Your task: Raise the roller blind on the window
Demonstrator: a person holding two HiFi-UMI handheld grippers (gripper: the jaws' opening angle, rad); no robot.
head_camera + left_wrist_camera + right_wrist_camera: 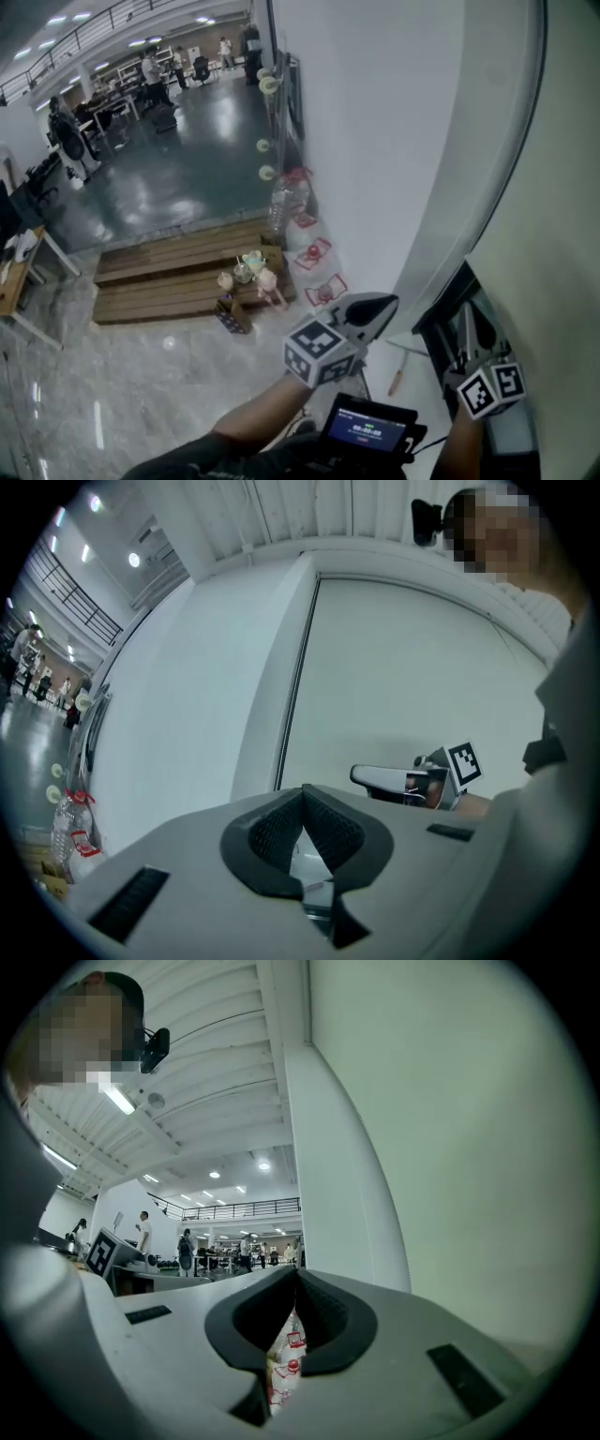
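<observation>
Left tongs (302, 799) and right tongs (296, 1283) are both pinched together and empty, pointing level just right of the white pillar (375, 141). They sit in front of the roller blind (553, 225), which hangs over nearly the whole window. No cord can be made out, so the raise looks not yet begun. Left of the pillar, far to near: people (150, 67) across the hall, glossy grey floor (169, 187), low wooden platform (169, 272), then water bottles (286, 202) at the pillar's foot.
</observation>
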